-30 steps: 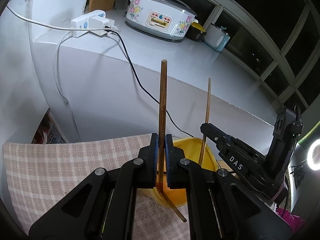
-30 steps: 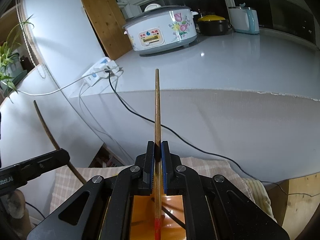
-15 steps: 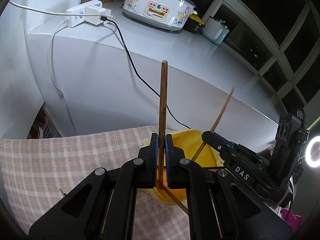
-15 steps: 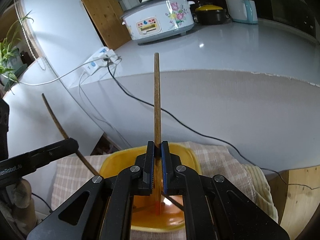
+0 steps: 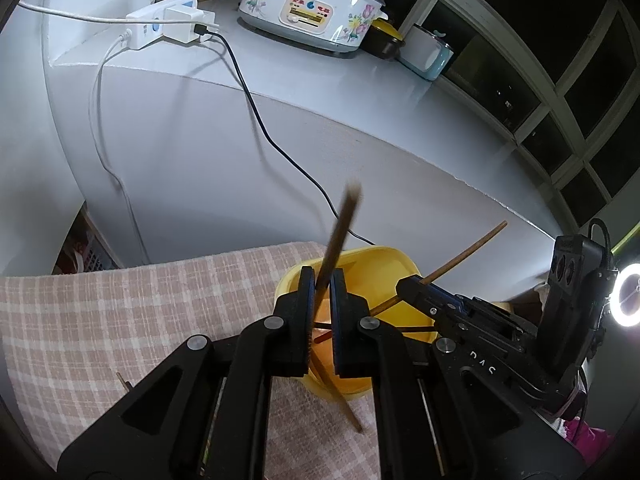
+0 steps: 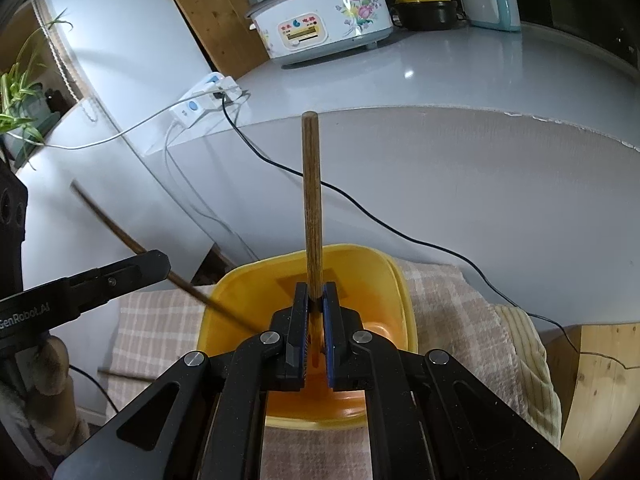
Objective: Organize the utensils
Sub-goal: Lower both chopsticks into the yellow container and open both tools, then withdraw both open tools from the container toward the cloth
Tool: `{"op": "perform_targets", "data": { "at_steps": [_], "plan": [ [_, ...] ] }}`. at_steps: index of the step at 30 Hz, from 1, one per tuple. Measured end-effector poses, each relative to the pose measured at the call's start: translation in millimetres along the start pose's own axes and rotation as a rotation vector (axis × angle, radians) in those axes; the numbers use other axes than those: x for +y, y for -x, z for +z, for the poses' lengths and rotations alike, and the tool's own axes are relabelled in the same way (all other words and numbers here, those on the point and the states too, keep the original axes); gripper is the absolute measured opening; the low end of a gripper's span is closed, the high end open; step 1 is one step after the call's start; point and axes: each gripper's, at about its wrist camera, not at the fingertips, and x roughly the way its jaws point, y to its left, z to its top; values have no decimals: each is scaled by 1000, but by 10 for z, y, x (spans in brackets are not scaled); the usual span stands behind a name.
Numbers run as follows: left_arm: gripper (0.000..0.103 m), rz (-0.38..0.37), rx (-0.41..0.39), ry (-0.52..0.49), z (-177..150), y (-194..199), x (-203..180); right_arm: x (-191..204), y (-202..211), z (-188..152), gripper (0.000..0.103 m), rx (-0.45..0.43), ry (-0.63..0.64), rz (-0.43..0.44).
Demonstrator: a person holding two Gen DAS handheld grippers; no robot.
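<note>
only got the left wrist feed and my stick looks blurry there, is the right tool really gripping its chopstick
observer: yes. In the right wrist view the right tool is shut on the right chopstick, which stands straight up between the pads.
operator: is it over the tub
observer: yes. The yellow tub sits directly under that tool, and the stick's lower end shows against the tub's inside.
operator: how does my stick look from that side
observer: the left chopstick slants down past the left tool and crosses the tub's left rim into the tub. It is blurred there too.
</note>
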Motion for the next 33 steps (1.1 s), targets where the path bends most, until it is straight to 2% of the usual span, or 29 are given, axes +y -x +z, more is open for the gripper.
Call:
{"op": "perform_targets", "data": {
  "at_steps": [5, 8, 14, 33],
  "plan": [
    [5, 3, 4, 2, -23, 25, -5, -7, 39, -28, 6, 5, -13, -4],
    [13, 2, 1, 1, -39, 70, -6, -3, 75, -50, 7, 8, -16, -15],
    [15, 2, -15, -6, -57, 170, -24, 37, 195, -73, 25, -16, -8, -28],
    [15, 10, -103, 14, -60, 671, 93, 66, 589, -74, 25, -108, -28, -50]
  ]
}}
